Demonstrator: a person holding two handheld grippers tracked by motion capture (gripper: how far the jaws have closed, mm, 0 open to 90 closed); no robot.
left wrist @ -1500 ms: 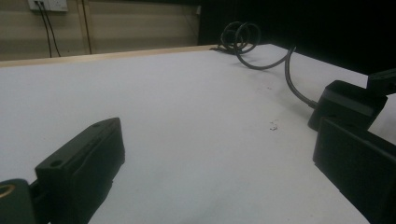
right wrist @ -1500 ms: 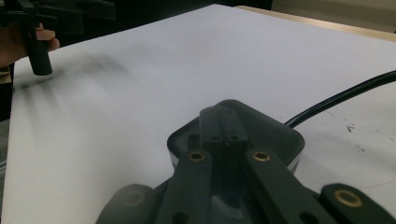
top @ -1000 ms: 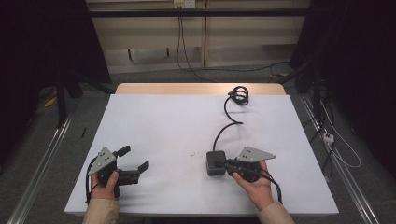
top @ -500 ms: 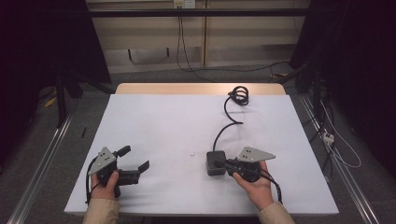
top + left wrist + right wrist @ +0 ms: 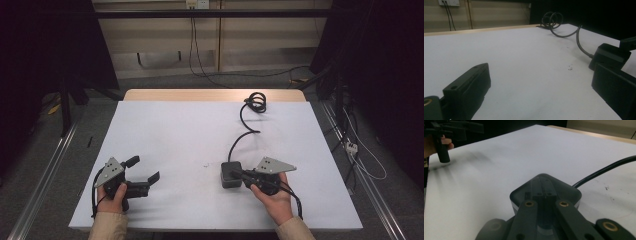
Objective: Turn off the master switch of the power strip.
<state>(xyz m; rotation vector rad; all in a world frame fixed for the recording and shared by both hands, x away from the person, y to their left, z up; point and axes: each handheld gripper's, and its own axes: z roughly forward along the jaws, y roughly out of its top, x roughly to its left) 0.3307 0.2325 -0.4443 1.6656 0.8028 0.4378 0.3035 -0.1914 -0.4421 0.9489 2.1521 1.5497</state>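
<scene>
White table (image 5: 190,130) spans mid frame in high view. Black adapter box (image 5: 230,174) lies lower centre-right, its cable (image 5: 243,131) running up to a coil at upper right. My R gripper (image 5: 239,174), lower right, jaws together, lying flat atop the box; no grip on it. My L gripper (image 5: 142,170), lower left, jaws wide apart, nothing btwn them.

It looks like a lab or test room set up for recording. A table (image 5: 165,125) with a plain white top stands between dark curtains (image 5: 45,55), metal rails (image 5: 42,175) run along the floor on both sides, and loose cables (image 5: 360,160) lead to a wall socket (image 5: 197,4).
</scene>
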